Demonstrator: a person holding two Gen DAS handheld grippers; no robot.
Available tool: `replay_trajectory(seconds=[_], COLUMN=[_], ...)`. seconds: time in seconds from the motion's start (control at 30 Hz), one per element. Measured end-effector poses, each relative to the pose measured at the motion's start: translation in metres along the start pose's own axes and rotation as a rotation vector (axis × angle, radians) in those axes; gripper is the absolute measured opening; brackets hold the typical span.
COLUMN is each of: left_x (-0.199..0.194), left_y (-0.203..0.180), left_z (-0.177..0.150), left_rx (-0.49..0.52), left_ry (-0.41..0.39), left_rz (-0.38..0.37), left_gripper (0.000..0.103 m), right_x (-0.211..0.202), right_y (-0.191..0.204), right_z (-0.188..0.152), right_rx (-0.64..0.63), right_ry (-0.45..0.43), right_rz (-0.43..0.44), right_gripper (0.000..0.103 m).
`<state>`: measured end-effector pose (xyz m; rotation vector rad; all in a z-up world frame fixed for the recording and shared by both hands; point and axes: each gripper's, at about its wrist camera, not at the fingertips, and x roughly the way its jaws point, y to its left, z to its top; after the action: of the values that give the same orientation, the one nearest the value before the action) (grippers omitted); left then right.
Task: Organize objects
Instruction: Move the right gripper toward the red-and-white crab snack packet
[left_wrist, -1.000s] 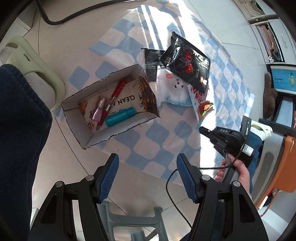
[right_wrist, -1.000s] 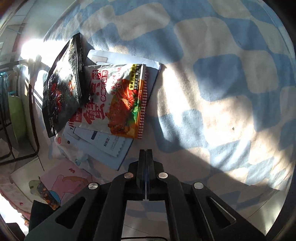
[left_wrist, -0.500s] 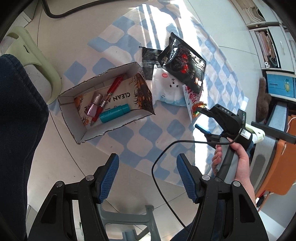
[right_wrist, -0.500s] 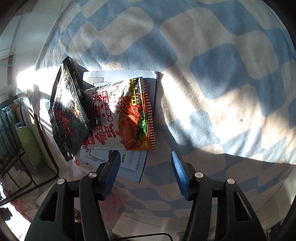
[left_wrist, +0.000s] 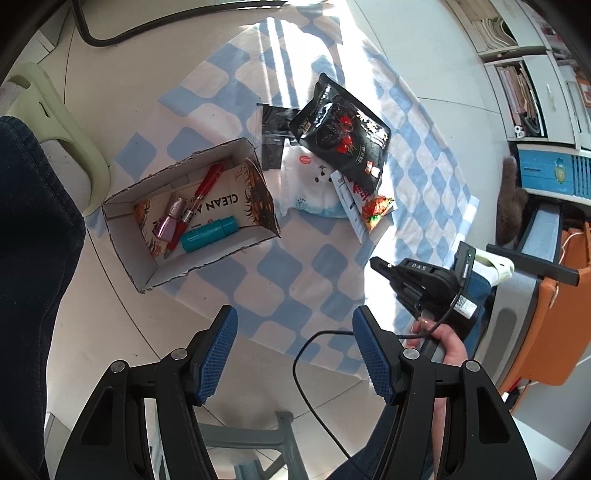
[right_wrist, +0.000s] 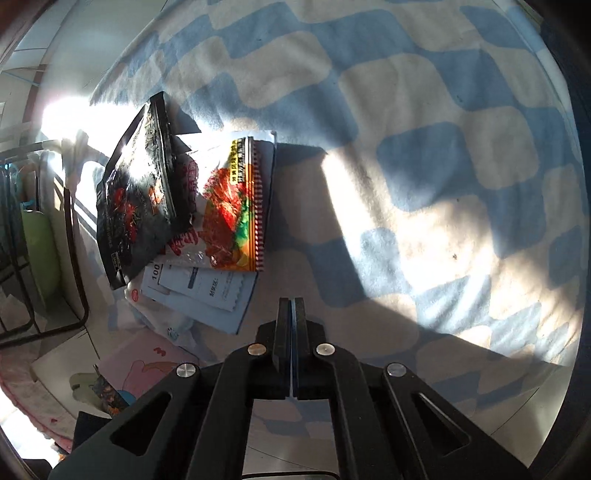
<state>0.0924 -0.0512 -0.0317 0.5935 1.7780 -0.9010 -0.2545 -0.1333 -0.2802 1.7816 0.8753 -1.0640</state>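
Sunlit blue-and-white checked cloth covers a round pale surface. At 9 o'clock in the left wrist view an open cardboard box sits on the cloth, holding a red pen, a pink bottle and a teal tube lying side by side. At 12 o'clock, just right of the box, several packets overlap in a pile: a black snack bag lies on top, a white pouch under it, and a red-and-orange sachet pokes out at the pile's lower right edge. A flat white leaflet lies beneath the sachet in the right wrist view.

Left gripper, at 6 o'clock, hovers above the cloth's near edge with its 2 blue pads spread wide and nothing between them. Right gripper hangs over bare cloth just beside the pile, its fingers pressed together and pinching nothing. A hand grips its handle at 4 o'clock in the left wrist view.
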Motion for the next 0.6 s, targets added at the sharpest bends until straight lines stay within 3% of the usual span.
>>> replay_trajectory(seconds=[0.07,0.17,0.3,0.33,0.6], left_x=[0.001,0.006,0.010,0.011,0.017], left_y=[0.000,0.002,0.002,0.002,0.010], left_z=[-0.006,-0.012,-0.012,-0.011,0.006], left_rx=[0.004,-0.005,0.004,0.002,-0.068], left_ry=[0.006,0.022,0.038,0.041,0.054], left_rz=[0.001,-0.010,-0.003,0.000,-0.009], left_gripper=[0.063,0.063,0.063,0.063,0.063], right_x=[-0.005,-0.007,-0.004,-0.007,0.008], right_y=[-0.026,-0.046,-0.021,-0.014,0.019], right_z=[0.000,0.003,0.018,0.021,0.061], right_rx=[0.033,0.142,0.151,0.120,0.103], right_ry=[0.034,0.055,0.024,0.011,-0.004], right_rz=[0.020,0.054,0.044,0.037,0.025], right_gripper=[0.001,0.013,0.044,0.047,0.047])
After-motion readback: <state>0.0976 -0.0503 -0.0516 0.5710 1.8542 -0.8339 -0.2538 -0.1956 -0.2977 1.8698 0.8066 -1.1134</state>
